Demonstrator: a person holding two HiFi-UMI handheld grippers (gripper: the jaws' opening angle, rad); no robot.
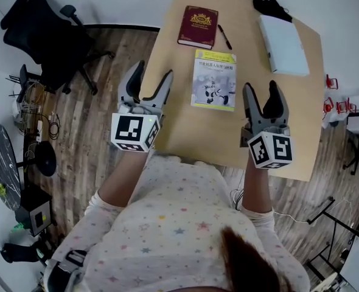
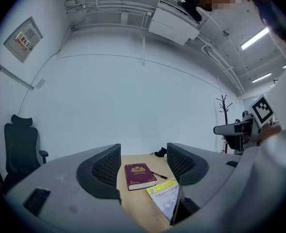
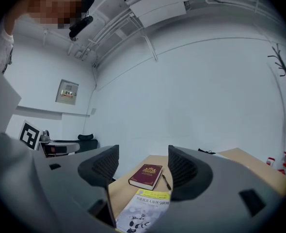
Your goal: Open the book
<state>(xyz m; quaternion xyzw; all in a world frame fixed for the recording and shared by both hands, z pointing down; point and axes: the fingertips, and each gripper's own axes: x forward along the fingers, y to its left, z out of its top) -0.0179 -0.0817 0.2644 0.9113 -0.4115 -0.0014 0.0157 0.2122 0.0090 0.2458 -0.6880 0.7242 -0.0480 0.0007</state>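
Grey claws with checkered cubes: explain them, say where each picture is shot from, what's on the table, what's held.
They are two grippers that a person holds: left gripper, right gripper; the cubes are part of them. One picture looks down from a head camera; the other two come from cameras riding on each gripper, looking between its fingers. On the wooden table lie a red book, a yellow-topped paperback, a pen and a white box. Both grippers are open, holding nothing.
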